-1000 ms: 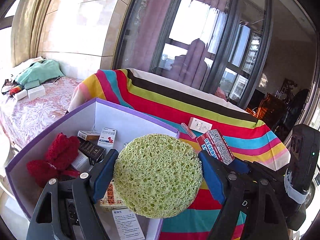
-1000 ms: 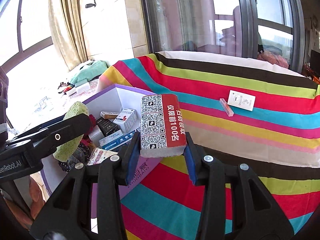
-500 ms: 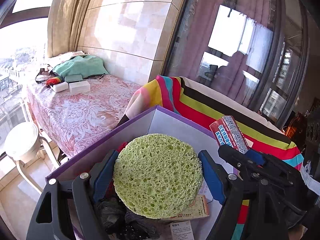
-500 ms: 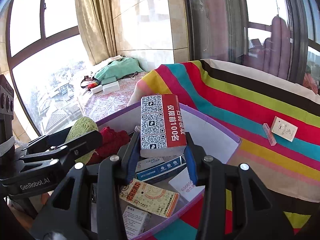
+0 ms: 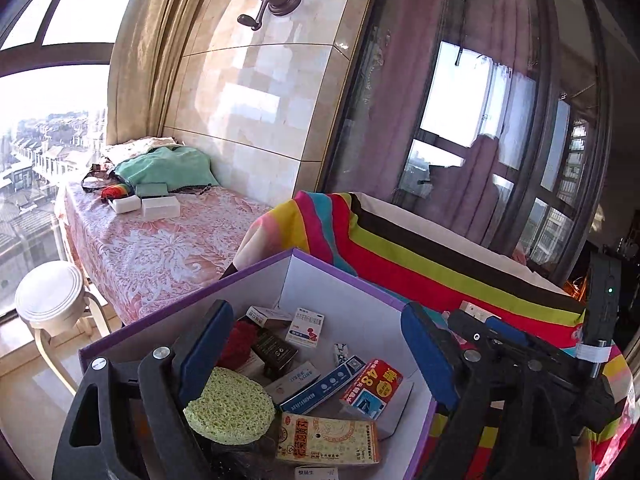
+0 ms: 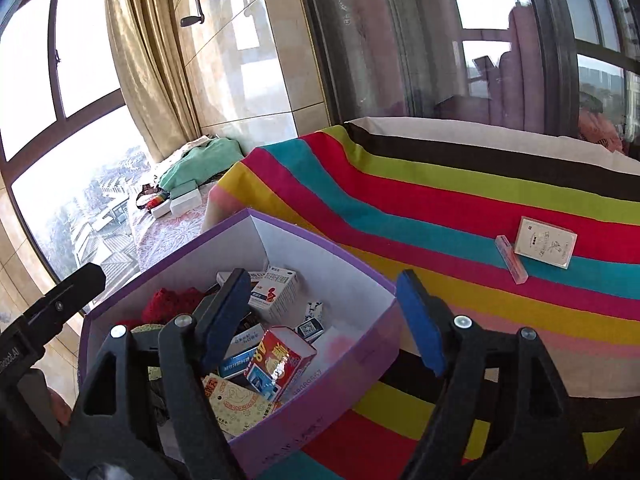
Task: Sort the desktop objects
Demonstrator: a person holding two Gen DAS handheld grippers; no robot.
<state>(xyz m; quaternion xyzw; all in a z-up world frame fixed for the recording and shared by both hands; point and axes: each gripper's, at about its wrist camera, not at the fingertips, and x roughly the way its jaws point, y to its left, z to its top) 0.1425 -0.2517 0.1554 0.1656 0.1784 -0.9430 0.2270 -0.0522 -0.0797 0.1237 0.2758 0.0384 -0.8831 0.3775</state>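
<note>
My left gripper (image 5: 318, 310) hangs over the purple box (image 5: 192, 300), jaws opening, nothing between the pads. The round green sponge (image 5: 230, 406) lies inside the box below the left finger, among several small cartons. My right gripper (image 6: 322, 280) is above the same purple box (image 6: 320, 242), its jaws also opening and empty. The red-and-white carton (image 6: 280, 364) rests tilted in the box beneath it; it shows as the red carton (image 5: 372, 388) in the left wrist view. A white card box (image 6: 546, 242) and a pink stick (image 6: 511, 259) lie on the striped cloth (image 6: 440, 208).
The right gripper's arm (image 5: 520, 360) crosses close to the box's right wall. A lace-covered table (image 5: 160, 236) with white boxes and a green cloth stands behind the box, a white stool (image 5: 50, 300) beside it. Glass doors rise behind the striped table.
The left gripper let go of the green sponge and the right let go of the red carton; both now lie in the purple box. Both pairs of jaws stand wider.
</note>
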